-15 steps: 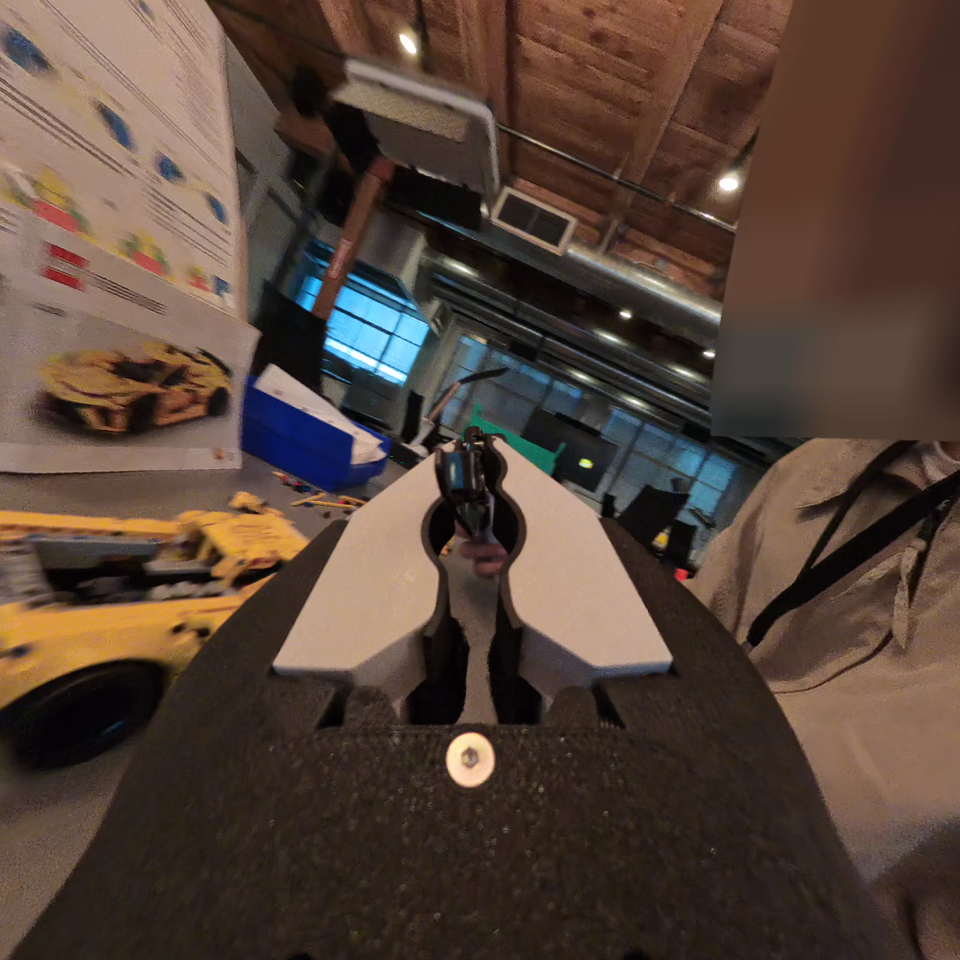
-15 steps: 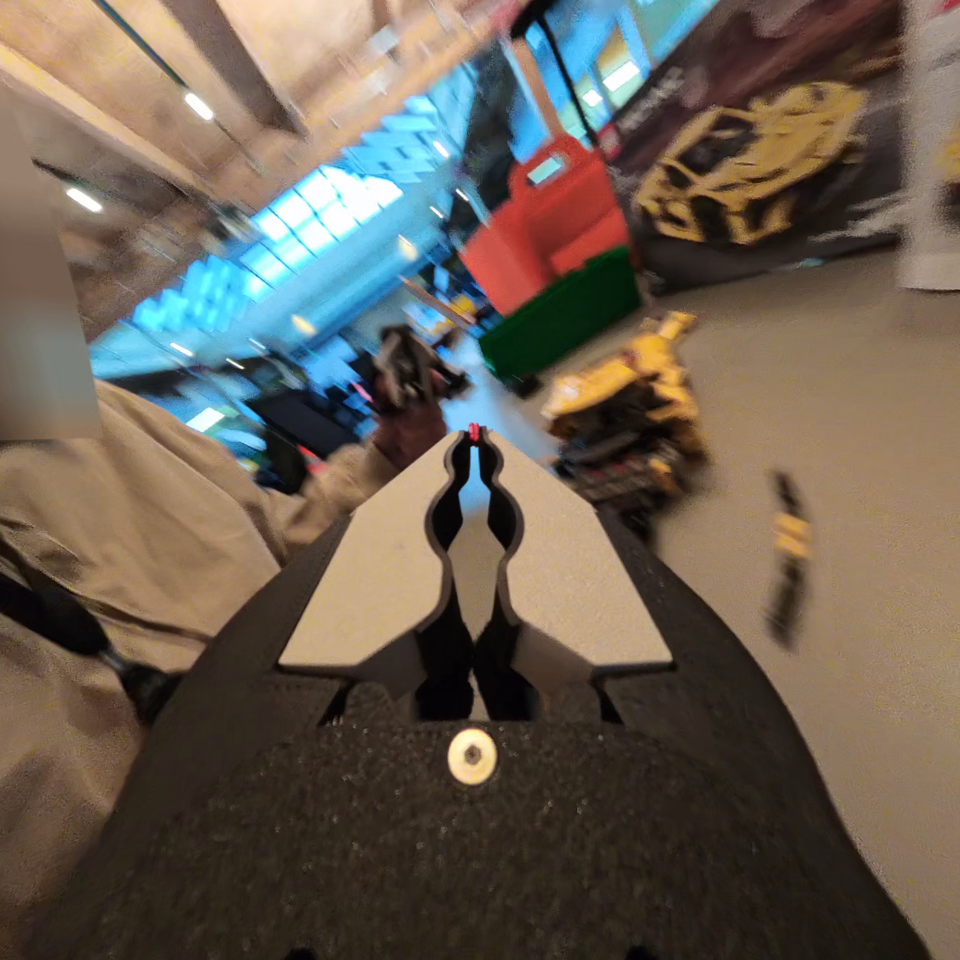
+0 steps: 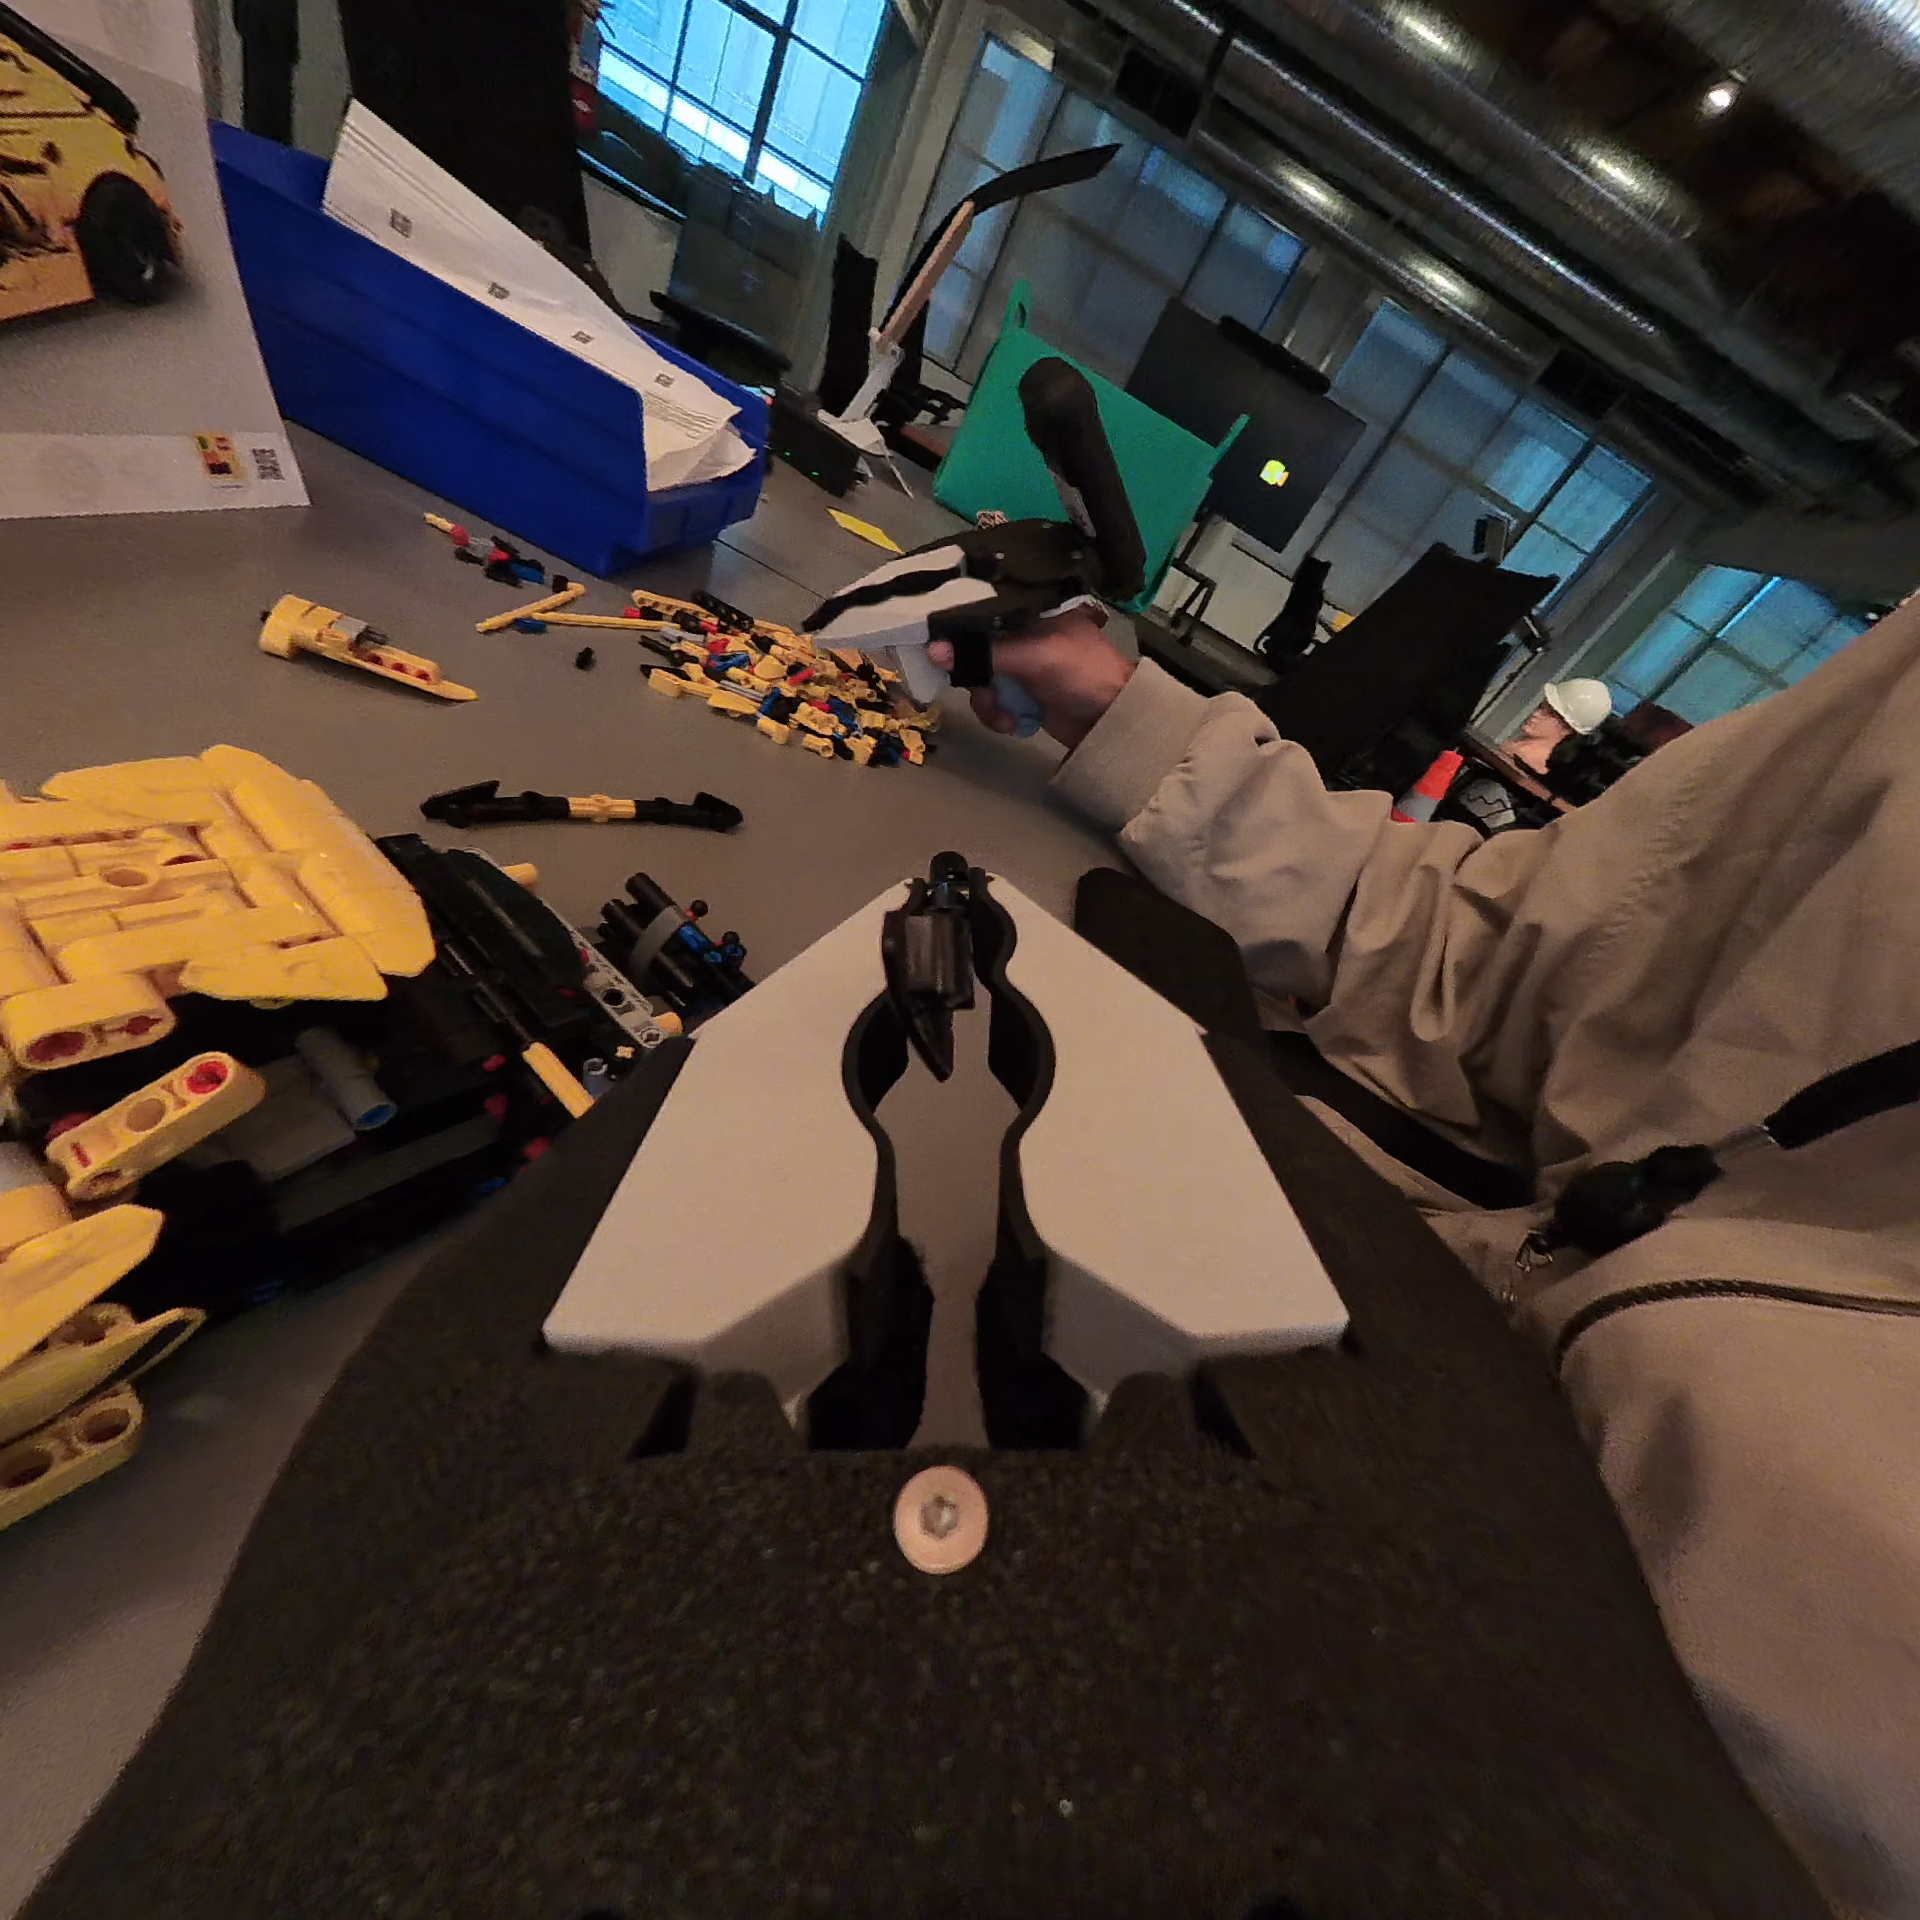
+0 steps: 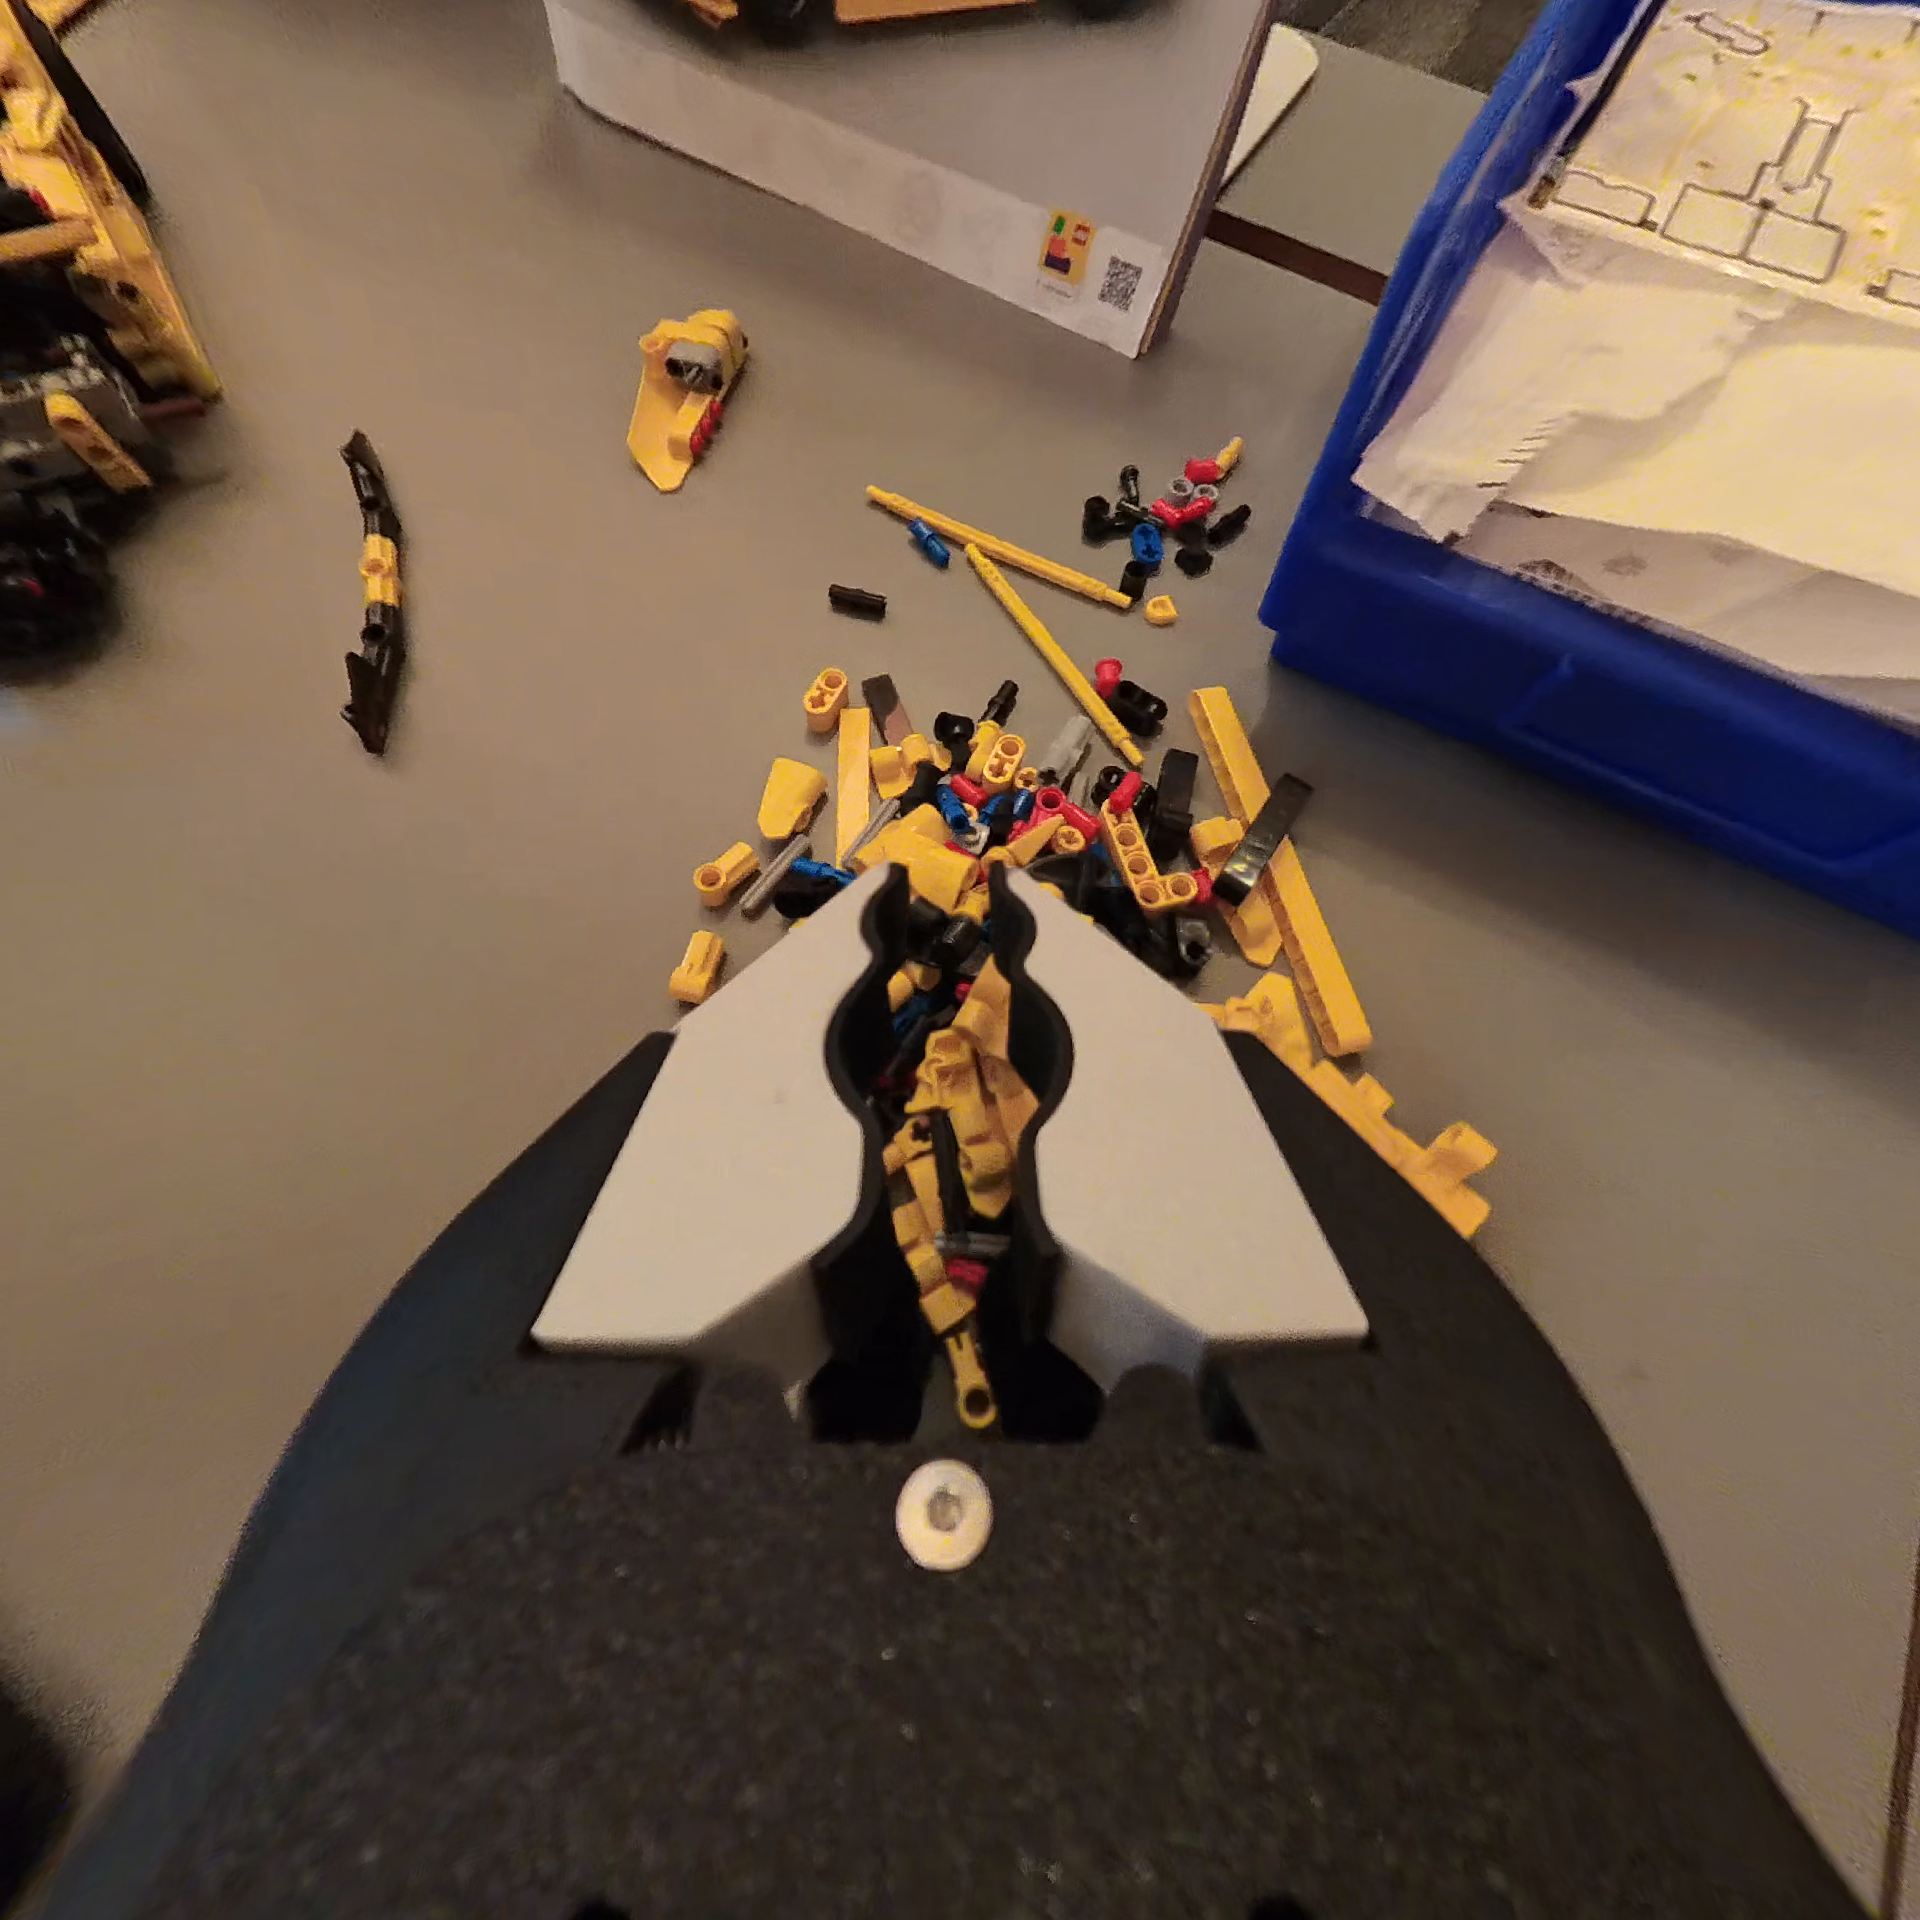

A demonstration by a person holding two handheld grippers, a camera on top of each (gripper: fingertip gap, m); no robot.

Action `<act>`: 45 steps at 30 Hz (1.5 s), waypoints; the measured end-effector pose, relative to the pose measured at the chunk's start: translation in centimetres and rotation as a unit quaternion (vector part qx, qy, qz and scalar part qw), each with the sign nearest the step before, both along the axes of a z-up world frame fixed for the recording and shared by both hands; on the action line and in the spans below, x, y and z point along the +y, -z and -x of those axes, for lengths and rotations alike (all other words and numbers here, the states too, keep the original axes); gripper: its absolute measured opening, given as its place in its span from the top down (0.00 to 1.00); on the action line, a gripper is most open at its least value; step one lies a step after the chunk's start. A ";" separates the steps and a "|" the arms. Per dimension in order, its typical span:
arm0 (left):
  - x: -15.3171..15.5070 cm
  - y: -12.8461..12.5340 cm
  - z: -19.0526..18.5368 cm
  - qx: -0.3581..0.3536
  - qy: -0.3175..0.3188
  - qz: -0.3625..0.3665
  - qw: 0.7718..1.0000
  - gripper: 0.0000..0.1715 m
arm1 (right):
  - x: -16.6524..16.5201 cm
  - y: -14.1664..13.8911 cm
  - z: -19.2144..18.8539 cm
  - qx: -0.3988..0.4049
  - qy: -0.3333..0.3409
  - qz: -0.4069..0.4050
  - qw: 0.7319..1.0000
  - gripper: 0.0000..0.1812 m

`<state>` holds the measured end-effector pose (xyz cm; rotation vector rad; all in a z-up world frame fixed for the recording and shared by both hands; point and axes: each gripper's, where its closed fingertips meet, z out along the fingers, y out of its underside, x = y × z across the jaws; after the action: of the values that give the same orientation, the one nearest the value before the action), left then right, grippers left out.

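The left gripper (image 3: 948,883) pinches a small black part (image 3: 932,961) above the table (image 3: 831,831), near the yellow car (image 3: 187,935). The right gripper (image 4: 940,883), slightly parted and empty, hovers over the brick pile (image 4: 1039,810); the blue bin (image 4: 1558,675) hems the right side, with bare table left.

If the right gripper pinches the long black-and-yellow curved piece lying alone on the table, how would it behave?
The black-and-yellow curved piece looks assembled from several joined segments, so it may flex or separate at the yellow middle. It seems thin and light, lying flat, so it probably slides rather than rolls. The right gripper hangs over the loose parts pile.

Blue bin (image 4: 1621,665), perhaps paper-filled
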<state>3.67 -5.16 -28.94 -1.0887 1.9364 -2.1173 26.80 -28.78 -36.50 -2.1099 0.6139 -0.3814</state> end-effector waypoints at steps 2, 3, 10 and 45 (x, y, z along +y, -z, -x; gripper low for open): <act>-0.1 -0.2 0.0 -0.007 -0.002 0.001 1.000 0.96 | 0.8 -1.1 1.2 0.011 -0.008 -0.024 1.000 0.93; -0.1 -0.5 -0.1 -0.014 -0.005 0.005 1.000 0.96 | 1.8 -1.9 2.1 0.009 -0.015 -0.037 0.999 0.93; -0.7 -2.5 0.9 -0.059 0.011 0.043 0.997 0.96 | 18.1 -9.0 21.0 0.150 -0.308 -0.308 0.888 0.85; -1.6 -2.0 4.3 0.129 0.199 0.196 0.951 0.96 | 23.6 -8.3 27.6 -0.248 -0.457 -0.128 0.845 0.91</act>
<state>-0.61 -6.80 -26.95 -1.1641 2.0400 -2.8000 -0.78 -5.20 -28.23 -1.6978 -0.6200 -0.2483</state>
